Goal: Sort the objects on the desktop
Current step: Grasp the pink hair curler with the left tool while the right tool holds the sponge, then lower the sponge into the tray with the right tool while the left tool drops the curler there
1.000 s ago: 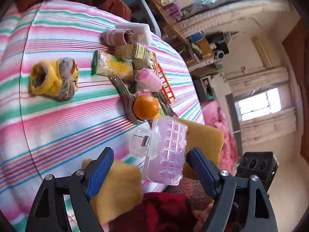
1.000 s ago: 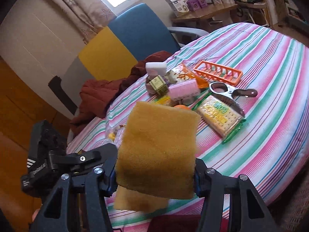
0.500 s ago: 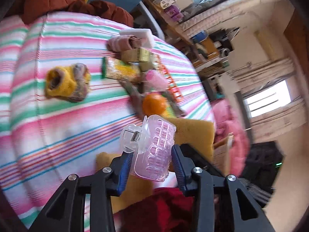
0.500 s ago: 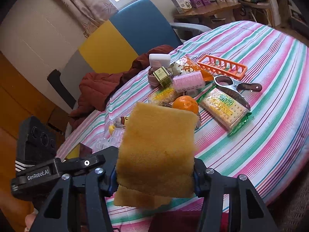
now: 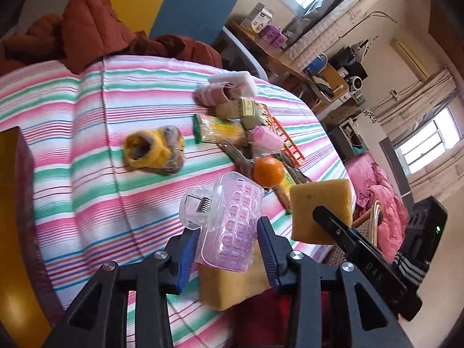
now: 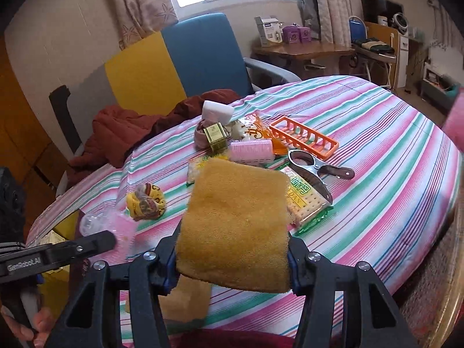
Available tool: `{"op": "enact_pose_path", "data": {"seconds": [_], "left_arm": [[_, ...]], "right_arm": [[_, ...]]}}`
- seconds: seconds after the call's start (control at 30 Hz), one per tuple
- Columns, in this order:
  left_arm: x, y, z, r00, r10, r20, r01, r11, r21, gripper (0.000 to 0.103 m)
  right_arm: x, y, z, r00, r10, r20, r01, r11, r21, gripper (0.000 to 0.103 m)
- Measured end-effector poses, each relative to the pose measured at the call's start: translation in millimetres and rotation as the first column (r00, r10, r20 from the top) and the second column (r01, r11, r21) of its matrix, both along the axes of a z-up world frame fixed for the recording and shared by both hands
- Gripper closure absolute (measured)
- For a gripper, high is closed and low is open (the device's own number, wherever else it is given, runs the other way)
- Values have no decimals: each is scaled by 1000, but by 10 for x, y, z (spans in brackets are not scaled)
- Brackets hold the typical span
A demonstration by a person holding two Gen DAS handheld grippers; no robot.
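Counter (image 5: 87, 150): I am working over the striped cloth, where the unsorted pile is sitting at the far side.
Sponge (image 6: 235, 232): my right gripper (image 6: 232, 264) is clamping it above the near edge; I am keeping it level and clear of the other gripper.
Hair clip (image 5: 229, 226): my left gripper (image 5: 226, 249) is pinching the clear pink clip, lifted off the cloth; I am judging a slow carry safest, since it is slippery.
Change: a second ago those jaws were standing wide around the clip; now they are closed on it.

The held sponge (image 6: 235, 229) hides the orange and part of the cracker packet (image 6: 307, 200) behind it.
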State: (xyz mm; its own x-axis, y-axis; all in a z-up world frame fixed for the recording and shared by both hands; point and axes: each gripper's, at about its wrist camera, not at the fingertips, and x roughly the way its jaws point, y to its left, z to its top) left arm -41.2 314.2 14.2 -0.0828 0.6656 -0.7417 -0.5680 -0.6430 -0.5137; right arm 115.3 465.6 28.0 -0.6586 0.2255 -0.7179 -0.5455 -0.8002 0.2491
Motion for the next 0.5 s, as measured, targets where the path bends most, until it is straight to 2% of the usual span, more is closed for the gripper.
{"op": "enact_pose_path", "data": {"seconds": [0.17,0.27,0.37,0.5], "left_arm": [[50,-203,31,999,19,-32,-20,1000,-10,62],[56,-401,94,996,46,-72,-47,999,-14,62],[14,-660,155,990,94,-108,-97,995,-20,62],[-159,-1103,163,975,189,-114,-193,981,-24,62]], "right_arm": [[14,-24,-79,1000,-1,19,2,999,-44,46],[-12,-121,1,1000,24,4,-24,999,-38,46],[-106,-262,111,997,73,-15,-73,997,-37,46],[-372,-585,227,983,177,-39,-179,982,-51,46]]}}
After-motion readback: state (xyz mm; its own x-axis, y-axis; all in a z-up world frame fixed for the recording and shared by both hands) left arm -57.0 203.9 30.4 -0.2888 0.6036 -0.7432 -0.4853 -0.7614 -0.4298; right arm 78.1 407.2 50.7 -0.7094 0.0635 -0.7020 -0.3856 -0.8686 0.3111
